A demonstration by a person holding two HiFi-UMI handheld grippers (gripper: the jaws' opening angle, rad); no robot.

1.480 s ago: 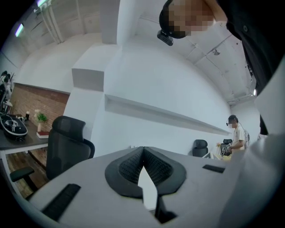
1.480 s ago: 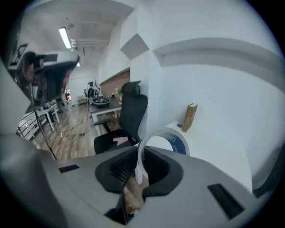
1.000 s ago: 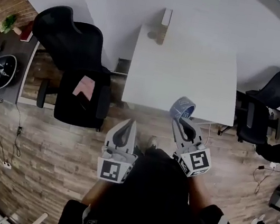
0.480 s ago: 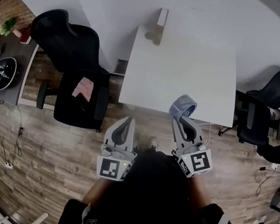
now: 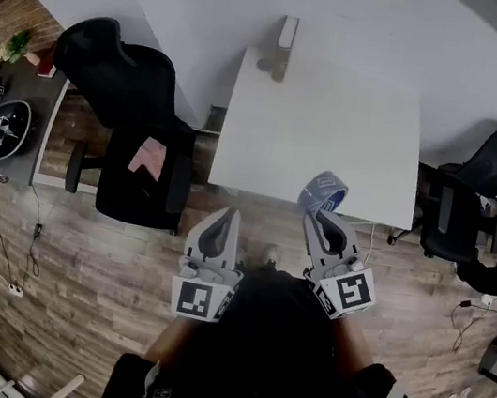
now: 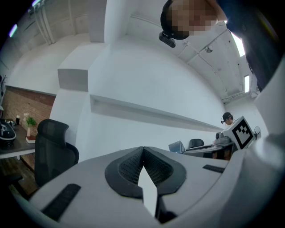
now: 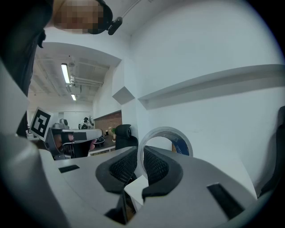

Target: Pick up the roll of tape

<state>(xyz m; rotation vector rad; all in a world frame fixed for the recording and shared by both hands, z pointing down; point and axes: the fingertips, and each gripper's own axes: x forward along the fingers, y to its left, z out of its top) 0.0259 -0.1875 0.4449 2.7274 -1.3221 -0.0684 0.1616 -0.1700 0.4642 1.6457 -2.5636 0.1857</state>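
In the head view, the left tool (image 5: 225, 218) hangs over the wooden floor with its jaws together and nothing in them. To its right, the right tool (image 5: 315, 216) holds the roll of tape (image 5: 324, 194), which stands up from its tips over the near edge of the white desk (image 5: 321, 111).

In the left gripper view, the pads of the left tool (image 6: 143, 150) meet and are empty.

In the right gripper view, the right tool (image 7: 138, 153) is closed on the wall of the roll of tape (image 7: 181, 143). One jaw is inside the ring and the other is outside.
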